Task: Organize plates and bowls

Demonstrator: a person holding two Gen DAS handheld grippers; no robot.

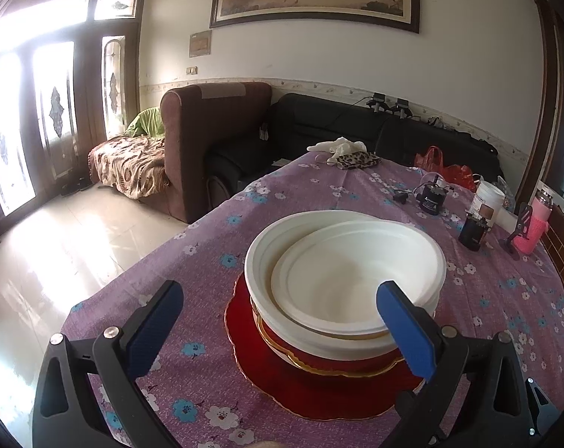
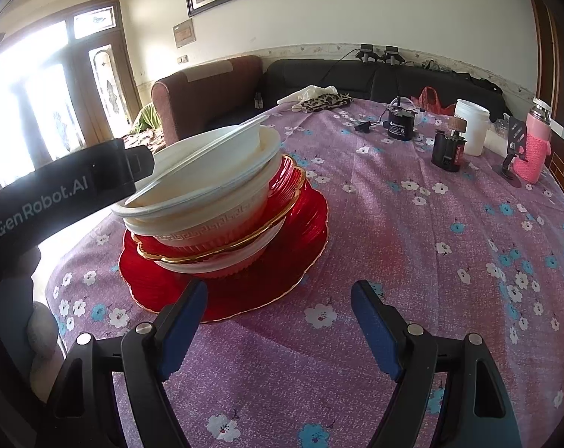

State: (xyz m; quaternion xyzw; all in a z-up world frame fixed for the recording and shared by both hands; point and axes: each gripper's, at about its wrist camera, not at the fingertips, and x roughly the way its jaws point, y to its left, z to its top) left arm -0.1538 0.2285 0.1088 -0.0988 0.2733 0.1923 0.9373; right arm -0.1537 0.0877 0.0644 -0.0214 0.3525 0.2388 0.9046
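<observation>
Round table under purple cloth with white and blue flowers. Near its front left edge, one stack: large red ribbed glass plate with gold rim at the bottom, smaller red gold-rimmed plate on it, white bowls nested above, shallow white paper plate tilted inside the topmost bowl.

Left gripper at the stack, blue-padded jaws wide apart; right pad over the near rim of the top white bowl, left pad clear above the cloth. Contact with the bowl rim not resolvable. Nothing clamped.

Right gripper low over bare cloth just right of the stack, jaws wide apart, empty; left pad over the big red plate's near edge.

Far right of the table: black cylindrical device, white plastic jar, pink-sleeved flask, well apart from the stack.
</observation>
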